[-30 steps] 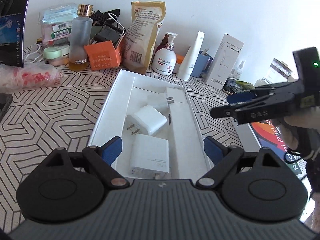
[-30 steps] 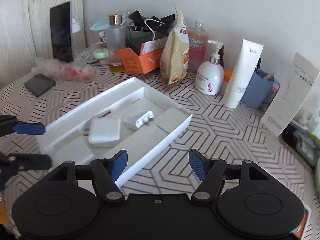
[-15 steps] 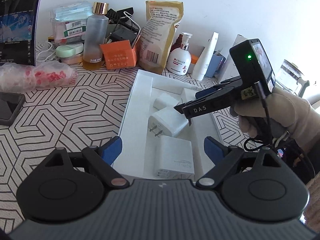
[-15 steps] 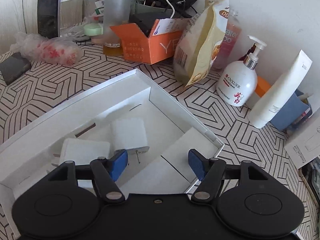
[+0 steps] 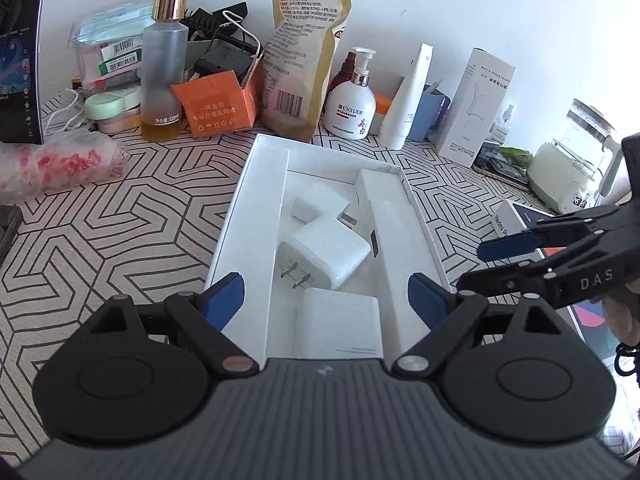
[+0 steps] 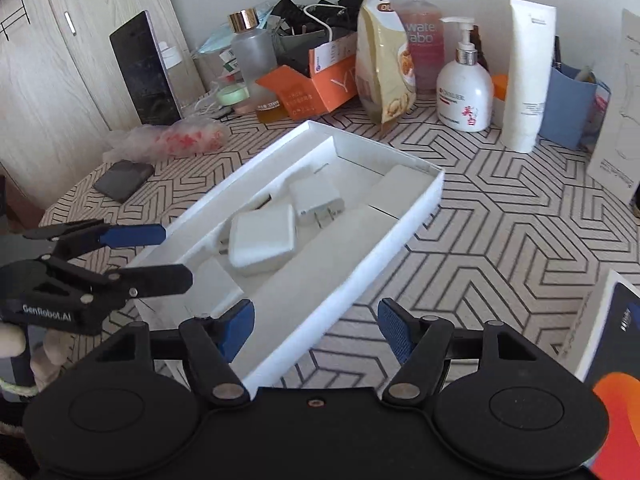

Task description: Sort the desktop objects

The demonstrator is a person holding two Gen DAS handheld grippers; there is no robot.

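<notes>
tray [image 5: 256, 184]: white | chargers [image 5: 328, 256]: white | box [image 5: 218, 110]: orange | tabletop [image 5: 120, 232]: white, black geometric lines

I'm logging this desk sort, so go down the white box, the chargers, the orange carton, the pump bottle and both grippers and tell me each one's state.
White box: lidless, flat on the table.
Chargers: three, loose inside it.
Orange carton: flaps open, stuffed with cables.
Pump bottle: upright.
Left gripper: open, empty, over the box.
Right gripper: jaws opening, nothing gripped, straddling the box's wall.
</notes>
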